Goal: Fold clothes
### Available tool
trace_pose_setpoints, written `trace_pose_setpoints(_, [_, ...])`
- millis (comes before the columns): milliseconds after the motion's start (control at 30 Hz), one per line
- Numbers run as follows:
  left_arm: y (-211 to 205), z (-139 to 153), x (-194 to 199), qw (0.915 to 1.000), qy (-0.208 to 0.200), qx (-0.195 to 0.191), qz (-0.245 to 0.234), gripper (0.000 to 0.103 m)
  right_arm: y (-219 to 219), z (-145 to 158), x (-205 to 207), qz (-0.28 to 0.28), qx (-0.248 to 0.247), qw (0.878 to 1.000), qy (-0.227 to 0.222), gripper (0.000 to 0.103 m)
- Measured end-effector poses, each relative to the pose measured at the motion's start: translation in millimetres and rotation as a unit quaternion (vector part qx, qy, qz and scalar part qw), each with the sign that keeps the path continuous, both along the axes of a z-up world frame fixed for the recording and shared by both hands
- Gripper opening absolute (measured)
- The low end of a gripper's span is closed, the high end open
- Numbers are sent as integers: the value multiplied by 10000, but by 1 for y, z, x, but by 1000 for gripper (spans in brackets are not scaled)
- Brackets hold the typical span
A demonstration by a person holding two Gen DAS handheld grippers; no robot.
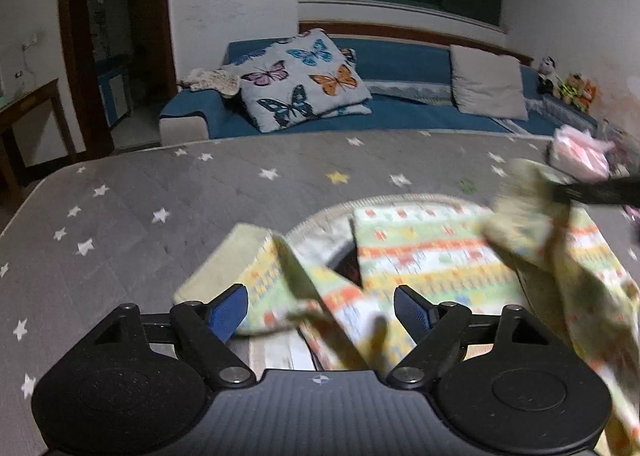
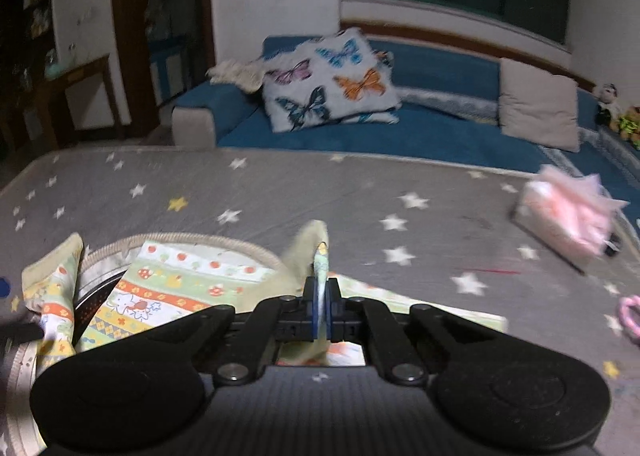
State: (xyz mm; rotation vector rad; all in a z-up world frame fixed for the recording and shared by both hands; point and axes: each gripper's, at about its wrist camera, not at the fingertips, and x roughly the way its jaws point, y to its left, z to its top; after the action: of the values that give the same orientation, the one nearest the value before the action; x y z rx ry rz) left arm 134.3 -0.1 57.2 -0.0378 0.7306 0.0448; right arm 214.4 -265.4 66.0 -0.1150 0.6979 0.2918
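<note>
Left wrist: my left claw (image 1: 320,312) was spread wide, empty, hovering over the shirt (image 1: 420,256) lying on the starred tabletop (image 1: 160,192). Right wrist: my right claw (image 2: 321,310) was clenched on a lifted shirt (image 2: 180,288) edge; pink cloth (image 2: 568,220) far right.

A home living room: blue sofa (image 1: 400,112) with butterfly cushion (image 1: 304,80) (plush toys (image 1: 568,84) too).

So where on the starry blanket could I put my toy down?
The grey star-print cover is bare at the far left, between the striped patterned garment and the blue sofa. The right is crowded: folded pink clothing.
</note>
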Motion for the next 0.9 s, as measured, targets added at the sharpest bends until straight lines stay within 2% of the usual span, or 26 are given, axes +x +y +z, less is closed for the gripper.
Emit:
trace_pose_setpoints(100, [6, 4, 16, 9999, 27, -45, 137, 81, -32, 14, -21, -223, 120, 9996, -152, 3])
trace_pose_setpoints(233, [13, 4, 38, 9993, 179, -151, 302, 74, -76, 29, -50, -547, 262, 9976, -339, 3])
trace_pose_setpoints(300, [17, 0, 50, 9983, 385, -256, 363, 62, -96, 35, -66, -718, 317, 9960, -432, 3])
trace_pose_setpoints(367, [22, -5, 56, 9970, 535, -383, 409, 42, -119, 40, -83, -925, 411, 9935, -513, 3])
trace_pose_setpoints(400, [26, -8, 57, 9963, 593, -454, 427, 36, -129, 42, -91, -1015, 452, 9923, -539, 3])
trace_pose_setpoints(467, [32, -13, 59, 9946, 709, -594, 463, 13, -148, 44, -106, -1208, 535, 9896, -569, 3])
trace_pose_setpoints(567, [39, -14, 49, 9938, 670, -722, 509, 4, -173, 42, -127, -1532, 615, 9846, -569, 3])
trace_pose_setpoints(900, [62, 26, -38, 9945, -269, -673, 751, 1, -233, 23, -173, -2362, 855, 9671, -411, 3])
